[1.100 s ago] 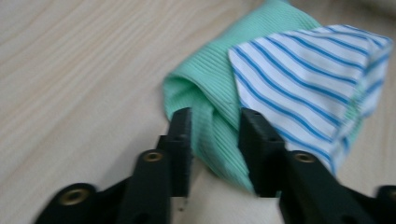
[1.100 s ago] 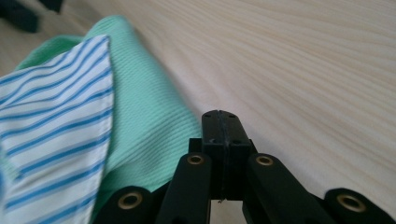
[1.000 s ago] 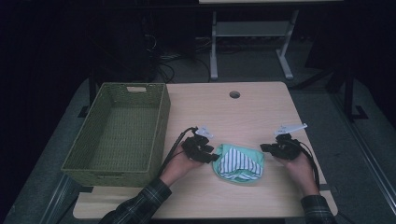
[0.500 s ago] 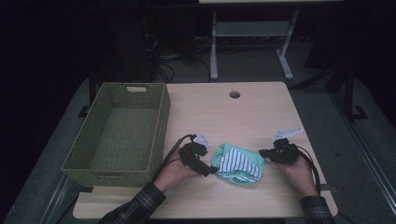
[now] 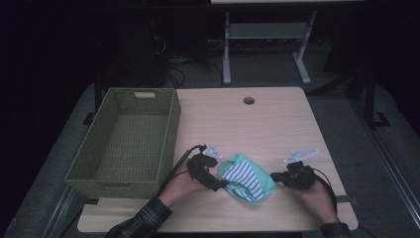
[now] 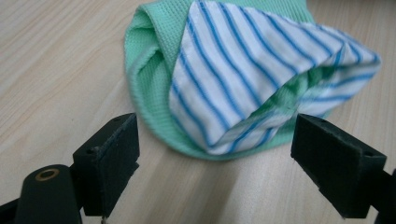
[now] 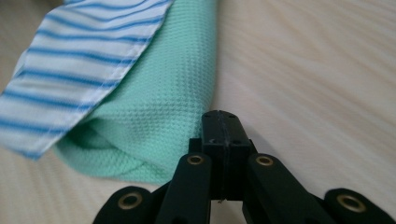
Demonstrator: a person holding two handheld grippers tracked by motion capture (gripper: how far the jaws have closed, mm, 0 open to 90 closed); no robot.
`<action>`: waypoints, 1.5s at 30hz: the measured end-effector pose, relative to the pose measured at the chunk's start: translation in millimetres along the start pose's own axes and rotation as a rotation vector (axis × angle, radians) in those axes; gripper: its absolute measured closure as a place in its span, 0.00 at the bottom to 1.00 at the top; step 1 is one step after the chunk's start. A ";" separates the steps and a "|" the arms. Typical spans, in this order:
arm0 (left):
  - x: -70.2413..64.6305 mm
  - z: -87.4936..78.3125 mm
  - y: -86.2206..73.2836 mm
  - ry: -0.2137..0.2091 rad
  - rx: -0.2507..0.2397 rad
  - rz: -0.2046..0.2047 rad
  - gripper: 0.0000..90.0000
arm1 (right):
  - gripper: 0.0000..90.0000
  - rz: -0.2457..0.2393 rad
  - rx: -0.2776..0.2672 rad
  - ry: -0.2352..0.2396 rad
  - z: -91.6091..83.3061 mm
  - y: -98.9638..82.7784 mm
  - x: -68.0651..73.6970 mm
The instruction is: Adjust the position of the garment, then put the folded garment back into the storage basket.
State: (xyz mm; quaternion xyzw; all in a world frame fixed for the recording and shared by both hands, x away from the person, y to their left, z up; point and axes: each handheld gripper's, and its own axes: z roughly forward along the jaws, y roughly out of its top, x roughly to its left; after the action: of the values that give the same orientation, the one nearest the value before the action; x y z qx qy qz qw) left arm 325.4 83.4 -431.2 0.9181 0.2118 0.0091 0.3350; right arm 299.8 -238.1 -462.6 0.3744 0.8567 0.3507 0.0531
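Green cloth [image 5: 246, 177], left claw [image 6: 215, 154] (agape), low.

Left tool [image 5: 217, 184]: matte black body, black cable looping off its rear toward the basket [image 5: 124, 139]; small grey three-cornered plate on top. Its two pads [image 6: 109, 156] are square black blocks with a faintly textured face; a brass-coloured rivet sits at the link below. Right tool [image 5: 274, 177], on the side away from the basket: same black build, grey plate, black cable; four brass rivets across its linkage. Both sleeves [image 5: 143, 220] dark plaid.
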 end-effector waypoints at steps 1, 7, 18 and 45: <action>-1.3 -0.2 -0.3 -0.001 -0.009 -0.007 0.16 | 1.00 -0.010 0.000 0.008 0.5 -0.5 2.9; -6.5 -6.4 -1.7 -0.005 -0.012 0.006 0.16 | 1.00 -0.039 -0.008 0.041 5.3 3.9 20.7; -13.1 -8.8 -5.0 -0.021 -0.004 0.025 0.16 | 1.00 -0.074 -0.013 0.042 12.5 11.5 31.3; -21.8 18.3 -3.2 -0.031 0.041 0.087 0.15 | 0.21 0.163 -0.089 -0.315 -8.5 -19.5 -40.7</action>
State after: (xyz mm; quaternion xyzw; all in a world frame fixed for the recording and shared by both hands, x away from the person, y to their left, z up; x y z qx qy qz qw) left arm 307.3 65.7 -444.6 0.9331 0.1665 0.0049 0.3188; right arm 314.0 -279.8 -475.7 0.4900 0.7884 0.3286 0.1744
